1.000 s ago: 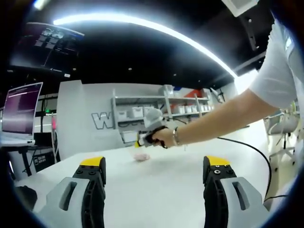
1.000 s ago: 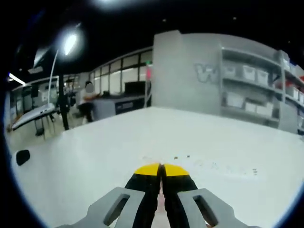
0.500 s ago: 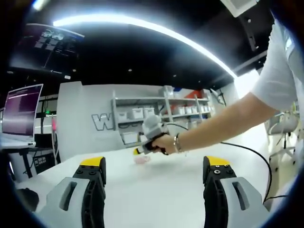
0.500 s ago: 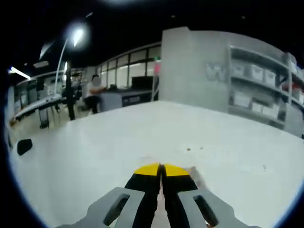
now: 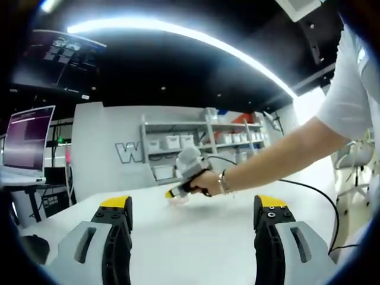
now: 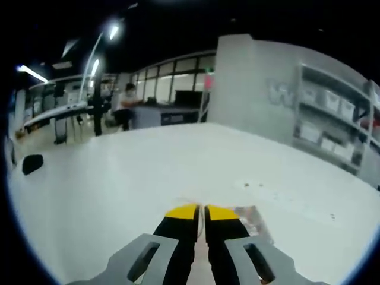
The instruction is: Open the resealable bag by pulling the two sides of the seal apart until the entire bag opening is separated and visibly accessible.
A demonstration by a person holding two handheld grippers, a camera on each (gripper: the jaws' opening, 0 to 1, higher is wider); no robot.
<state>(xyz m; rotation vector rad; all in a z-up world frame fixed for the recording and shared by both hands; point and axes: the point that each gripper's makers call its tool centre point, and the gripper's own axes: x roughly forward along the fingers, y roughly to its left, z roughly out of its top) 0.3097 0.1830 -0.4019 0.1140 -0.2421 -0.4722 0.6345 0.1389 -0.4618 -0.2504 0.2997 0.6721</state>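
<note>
Bag [image 6: 249,218]: pinched in your right gripper [image 6: 200,209], jaws shut on its edge, now lifted just off the white table [image 6: 119,178] where it lay a second ago; your left gripper [image 5: 193,205] waits wide open, seal unopened.

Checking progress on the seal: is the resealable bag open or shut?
Cannot tell. The right hand-held gripper is shut on the clear plastic resealable bag, hiding its seal.

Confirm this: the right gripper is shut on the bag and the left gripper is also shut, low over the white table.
Not quite. The left gripper is open, its jaws spread wide over the white table, as the left gripper view shows. The right gripper is shut on the bag.
</note>
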